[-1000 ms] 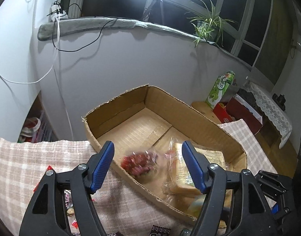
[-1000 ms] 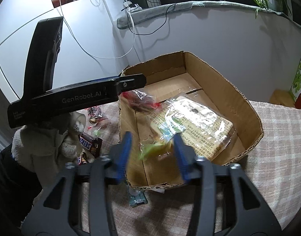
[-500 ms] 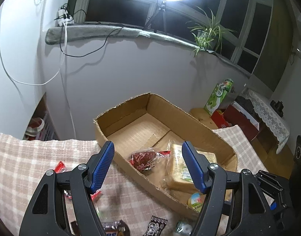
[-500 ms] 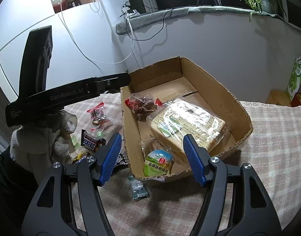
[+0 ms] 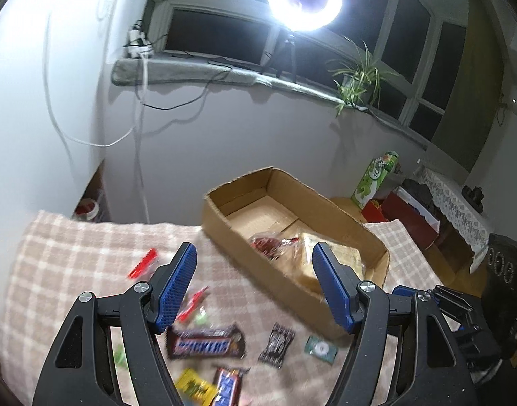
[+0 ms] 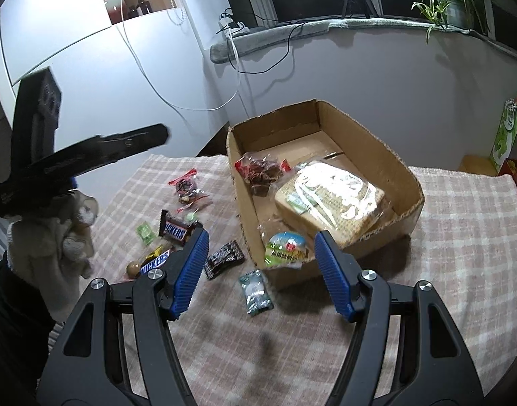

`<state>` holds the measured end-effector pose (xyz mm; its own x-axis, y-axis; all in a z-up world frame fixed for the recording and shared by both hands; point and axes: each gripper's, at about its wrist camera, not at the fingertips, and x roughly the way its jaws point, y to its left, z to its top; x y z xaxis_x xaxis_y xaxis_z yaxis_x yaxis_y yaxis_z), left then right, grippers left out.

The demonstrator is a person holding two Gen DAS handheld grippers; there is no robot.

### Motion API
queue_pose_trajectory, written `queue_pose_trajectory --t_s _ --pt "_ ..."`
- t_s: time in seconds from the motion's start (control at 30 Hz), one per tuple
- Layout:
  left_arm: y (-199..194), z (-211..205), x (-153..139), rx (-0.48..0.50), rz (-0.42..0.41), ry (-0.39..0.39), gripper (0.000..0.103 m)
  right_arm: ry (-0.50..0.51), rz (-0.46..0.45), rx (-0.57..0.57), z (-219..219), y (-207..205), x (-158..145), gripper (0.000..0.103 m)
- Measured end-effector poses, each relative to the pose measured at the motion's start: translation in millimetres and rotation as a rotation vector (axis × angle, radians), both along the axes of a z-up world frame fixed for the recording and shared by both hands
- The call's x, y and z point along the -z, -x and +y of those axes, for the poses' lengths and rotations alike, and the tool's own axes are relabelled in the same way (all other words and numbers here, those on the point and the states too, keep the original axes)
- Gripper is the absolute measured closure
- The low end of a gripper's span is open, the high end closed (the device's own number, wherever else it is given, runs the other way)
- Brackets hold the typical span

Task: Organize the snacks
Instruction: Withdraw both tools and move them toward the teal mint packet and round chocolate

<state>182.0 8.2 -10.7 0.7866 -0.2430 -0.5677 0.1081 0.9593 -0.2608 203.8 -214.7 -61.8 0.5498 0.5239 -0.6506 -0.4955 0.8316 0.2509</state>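
Both claws hang wide and empty over the checked counter (image 6: 461, 237), the right claw (image 6: 258, 270) having just been opening, nothing between its jaws. Three snacks lie in the cardboard box (image 6: 377, 155); a Snickers bar (image 5: 206, 341) waits loose on the counter, light, firm, slick-wrapped, probably best pinched across its middle by the left claw (image 5: 255, 284).

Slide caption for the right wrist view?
Open right claw above checked cloth; cardboard box holds three snacks.
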Motion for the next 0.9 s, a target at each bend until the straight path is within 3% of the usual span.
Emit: queue_pose_trajectory --t_s 0.2,0.4,0.53,0.9 --pt "33 21 8 -0.038 0.017 0.005 0.032 0.010 0.032 -0.040 1 13 12 0.036" --pt "56 35 26 -0.065 0.059 0.029 0.036 0.041 0.094 -0.089 5 19 33 0.053" --pt "69 41 45 -0.071 0.108 0.045 0.048 0.048 0.147 -0.114 7 17 48 0.061" --pt "93 47 84 -0.076 0.211 0.054 0.051 0.105 0.194 -0.137 20 7 73 0.063"
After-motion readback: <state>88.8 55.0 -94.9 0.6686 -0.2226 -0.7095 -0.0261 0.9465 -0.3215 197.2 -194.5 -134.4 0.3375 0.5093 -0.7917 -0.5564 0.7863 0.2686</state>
